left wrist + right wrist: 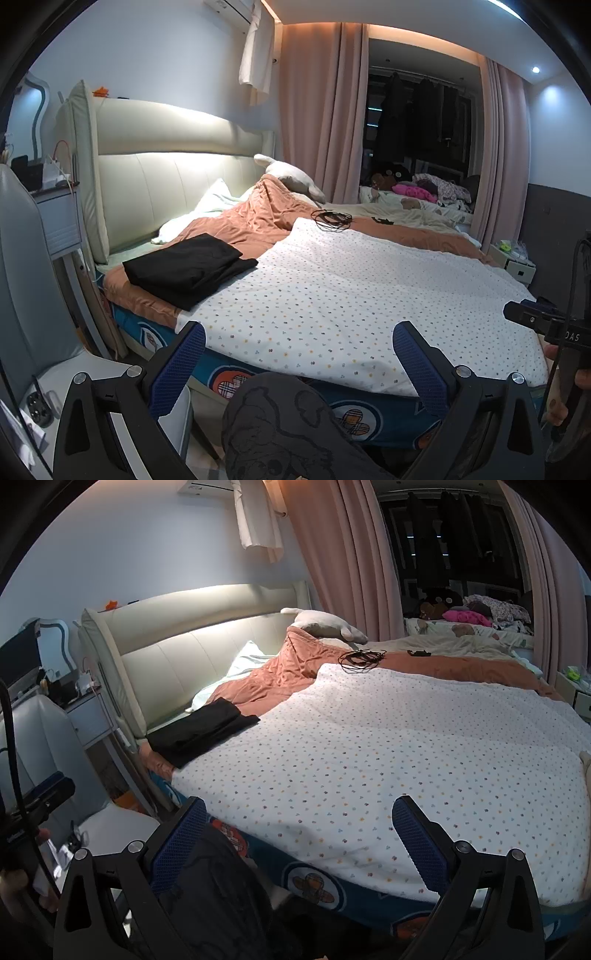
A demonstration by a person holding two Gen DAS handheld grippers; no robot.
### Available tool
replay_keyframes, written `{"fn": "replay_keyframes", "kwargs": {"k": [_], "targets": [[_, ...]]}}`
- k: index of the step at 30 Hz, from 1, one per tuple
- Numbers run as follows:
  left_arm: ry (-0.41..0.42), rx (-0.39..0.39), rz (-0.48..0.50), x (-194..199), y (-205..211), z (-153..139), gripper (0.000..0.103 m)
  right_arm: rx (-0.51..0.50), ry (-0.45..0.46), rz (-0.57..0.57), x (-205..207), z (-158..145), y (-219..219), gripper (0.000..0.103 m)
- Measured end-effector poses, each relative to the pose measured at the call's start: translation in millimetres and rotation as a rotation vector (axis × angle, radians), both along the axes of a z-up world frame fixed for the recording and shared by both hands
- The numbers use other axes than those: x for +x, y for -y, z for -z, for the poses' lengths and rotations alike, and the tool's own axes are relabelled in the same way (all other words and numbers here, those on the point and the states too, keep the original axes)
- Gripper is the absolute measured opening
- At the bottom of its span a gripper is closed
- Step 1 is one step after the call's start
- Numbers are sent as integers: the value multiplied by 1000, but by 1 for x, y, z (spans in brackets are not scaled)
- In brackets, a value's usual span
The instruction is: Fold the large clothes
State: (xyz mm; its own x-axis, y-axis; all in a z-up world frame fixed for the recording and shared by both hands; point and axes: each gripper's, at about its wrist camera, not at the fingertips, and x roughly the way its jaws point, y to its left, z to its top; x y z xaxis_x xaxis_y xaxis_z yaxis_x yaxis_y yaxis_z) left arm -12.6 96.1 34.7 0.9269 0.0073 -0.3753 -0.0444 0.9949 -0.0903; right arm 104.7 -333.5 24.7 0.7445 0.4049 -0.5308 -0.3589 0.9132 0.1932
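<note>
Left wrist view — folded black garment (188, 268) on bed (369, 295).

We see the black garment (188, 269) already folded into a flat, roughly rectangular stack of layers, lying at the left middle of the left wrist frame. It rests partly on the orange quilt and its lower right corner overlaps the dotted white cover. In the right wrist view the black garment (201, 731) again sits left of centre.

Black folded garment (188, 267), dotted white quilt (351, 295)
</note>
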Motion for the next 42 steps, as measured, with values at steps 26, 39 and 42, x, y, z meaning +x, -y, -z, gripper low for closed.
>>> {"fn": "replay_keyframes", "kwargs": {"k": [26, 39, 42], "targets": [[20, -6, 23, -28, 3, -5, 102, -12, 22, 14, -23, -13, -2, 101], [24, -13, 18, -31, 0, -3, 102, -24, 28, 14, -24, -13, -2, 101], [26, -7, 14, -32, 0, -3, 102, -25, 24, 15, -22, -11, -3, 101]]}}
